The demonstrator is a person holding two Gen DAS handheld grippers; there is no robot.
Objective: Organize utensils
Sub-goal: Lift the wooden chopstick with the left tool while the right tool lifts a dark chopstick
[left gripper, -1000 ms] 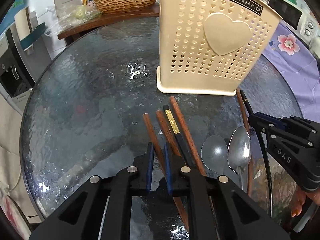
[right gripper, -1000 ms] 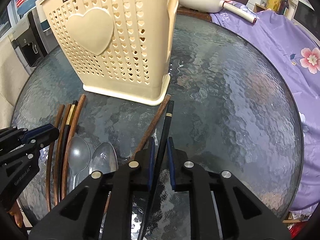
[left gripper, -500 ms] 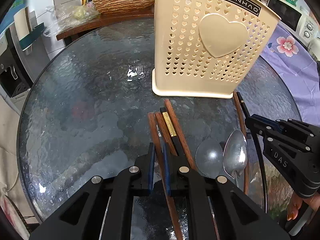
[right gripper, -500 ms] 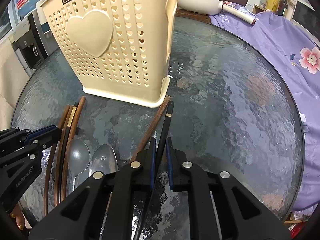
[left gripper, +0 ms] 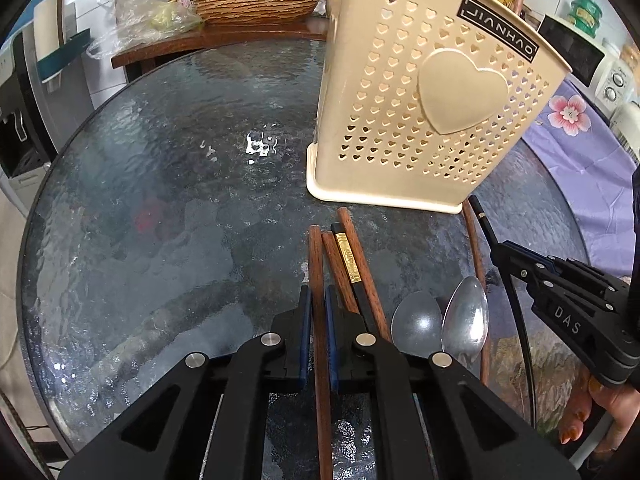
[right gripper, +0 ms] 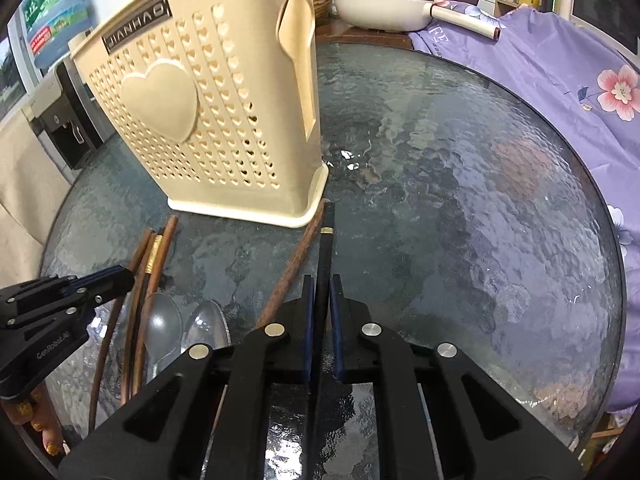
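A cream perforated utensil holder (left gripper: 432,100) with a heart stands on the round glass table (left gripper: 160,200); it also shows in the right wrist view (right gripper: 208,120). My left gripper (left gripper: 317,300) is shut on a brown wooden chopstick (left gripper: 315,264), lifted at an angle. Beside it lie two more brown chopsticks and a black one with a gold band (left gripper: 348,256). Two metal spoons (left gripper: 440,320) lie to the right. My right gripper (right gripper: 320,292) is shut on a black chopstick (right gripper: 325,248); a brown chopstick (right gripper: 296,264) lies beside it.
A woven basket (left gripper: 256,0) and plastic bags sit on a wooden shelf behind the table. A white pan (right gripper: 384,8) and a purple flowered cloth (right gripper: 560,72) are at the right. A microwave (left gripper: 580,56) stands far right.
Both grippers have risen and tilted with their chopsticks. The left chopstick has swung more upright in view. The holder looks closer and more tilted in both views.
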